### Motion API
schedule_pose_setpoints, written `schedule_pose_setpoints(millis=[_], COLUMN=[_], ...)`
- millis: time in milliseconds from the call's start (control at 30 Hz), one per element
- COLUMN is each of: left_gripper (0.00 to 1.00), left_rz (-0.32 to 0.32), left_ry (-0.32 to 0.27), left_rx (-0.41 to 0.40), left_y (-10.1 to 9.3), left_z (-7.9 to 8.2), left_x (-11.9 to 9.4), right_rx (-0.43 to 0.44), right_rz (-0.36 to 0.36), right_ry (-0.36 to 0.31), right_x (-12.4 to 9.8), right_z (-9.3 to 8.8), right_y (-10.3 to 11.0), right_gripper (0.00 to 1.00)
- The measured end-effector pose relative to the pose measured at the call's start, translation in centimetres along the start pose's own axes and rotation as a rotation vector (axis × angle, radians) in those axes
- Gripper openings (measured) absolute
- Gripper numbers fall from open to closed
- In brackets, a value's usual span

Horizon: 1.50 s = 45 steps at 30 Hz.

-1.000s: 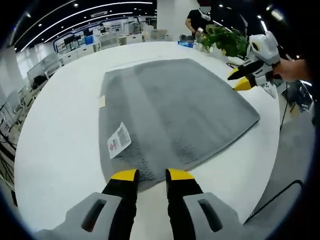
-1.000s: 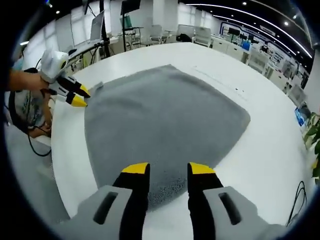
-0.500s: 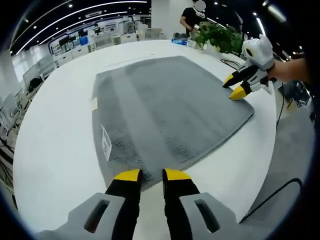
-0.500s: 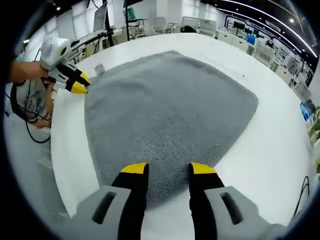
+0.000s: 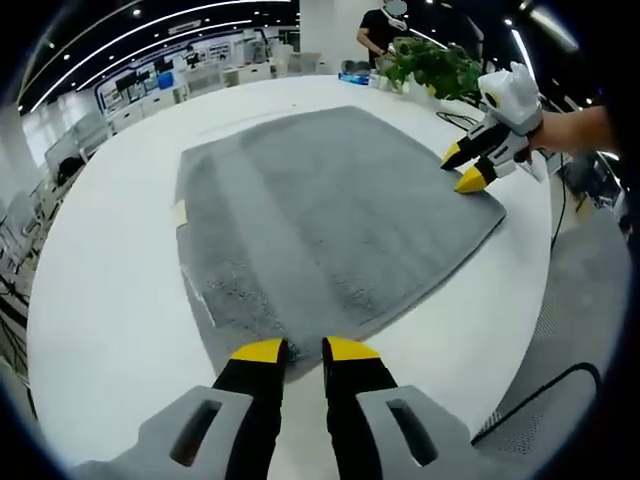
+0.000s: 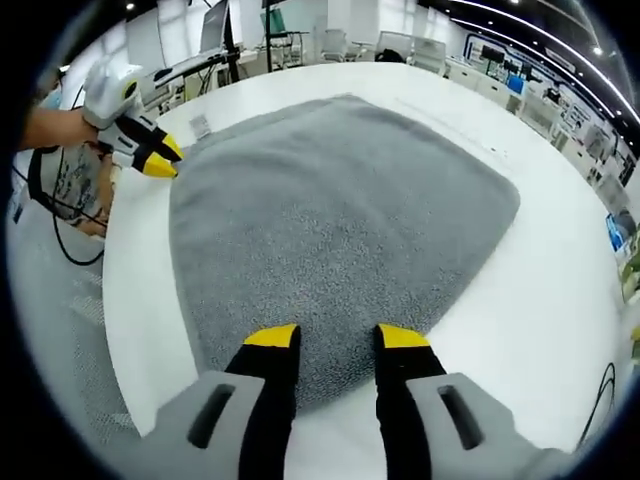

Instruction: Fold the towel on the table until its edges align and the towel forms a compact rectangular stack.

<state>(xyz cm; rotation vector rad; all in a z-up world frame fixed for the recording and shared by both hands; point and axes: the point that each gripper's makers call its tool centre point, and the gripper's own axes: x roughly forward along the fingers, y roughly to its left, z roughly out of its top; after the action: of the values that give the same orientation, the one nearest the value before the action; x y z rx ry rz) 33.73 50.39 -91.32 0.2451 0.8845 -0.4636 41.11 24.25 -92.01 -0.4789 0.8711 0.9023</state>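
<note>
In the left gripper view the left gripper (image 5: pixel 292 349) stands at bottom centre, its yellow fingers (image 5: pixel 258 351) narrowly parted around the near corner of the grey towel (image 5: pixel 330 215); whether cloth is between them I cannot tell. From there the towel spreads flat up the frame across the white desk (image 5: pixel 110 290), its long axis running toward the upper right.

In the right gripper view the right gripper (image 6: pixel 336 338) sits at bottom centre, fingers (image 6: pixel 400 337) moderately apart over its own near corner of the towel (image 6: pixel 340 210), nothing clearly held. The left gripper (image 6: pixel 140 155) shows at upper left, at the towel's adjacent corner.

So each gripper is at one corner of the same near edge. I judge the fold would carry that edge across to the far edge.
</note>
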Motion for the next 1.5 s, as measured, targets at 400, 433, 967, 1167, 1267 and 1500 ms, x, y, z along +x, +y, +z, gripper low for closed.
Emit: schedule_pose_setpoints(millis=[400, 433, 967, 1167, 1267, 1500], left_gripper=[0.15, 0.15, 0.15, 0.15, 0.15, 0.14], left_rz=[-0.017, -0.018, -0.007, 0.019, 0.026, 0.053], left_ry=[0.014, 0.015, 0.011, 0.021, 0.054, 0.080], left_rx=[0.002, -0.002, -0.019, -0.014, 0.046, 0.023], left_y=[-3.3, -3.5, -7.0, -7.3, -7.7, -7.6], left_z=[0.2, 0.1, -0.6, -0.6, -0.5, -0.5], left_x=[0.2, 0.2, -0.3, -0.4, -0.6, -0.5], right_rx=[0.002, 0.004, 0.017, 0.005, 0.005, -0.003], right_rz=[0.003, 0.004, 0.031, 0.026, 0.030, 0.036], right_ry=[0.000, -0.002, -0.029, -0.022, -0.027, -0.027], right_x=[-2.1, -2.2, -3.8, -4.0, -4.0, -4.0], right_z=[-2.8, -2.9, -5.5, -5.6, -5.7, -5.7], right_y=[-0.3, -0.4, -0.6, -0.4, -0.4, -0.3], right_gripper=[0.27, 0.27, 0.27, 0.27, 0.27, 0.27])
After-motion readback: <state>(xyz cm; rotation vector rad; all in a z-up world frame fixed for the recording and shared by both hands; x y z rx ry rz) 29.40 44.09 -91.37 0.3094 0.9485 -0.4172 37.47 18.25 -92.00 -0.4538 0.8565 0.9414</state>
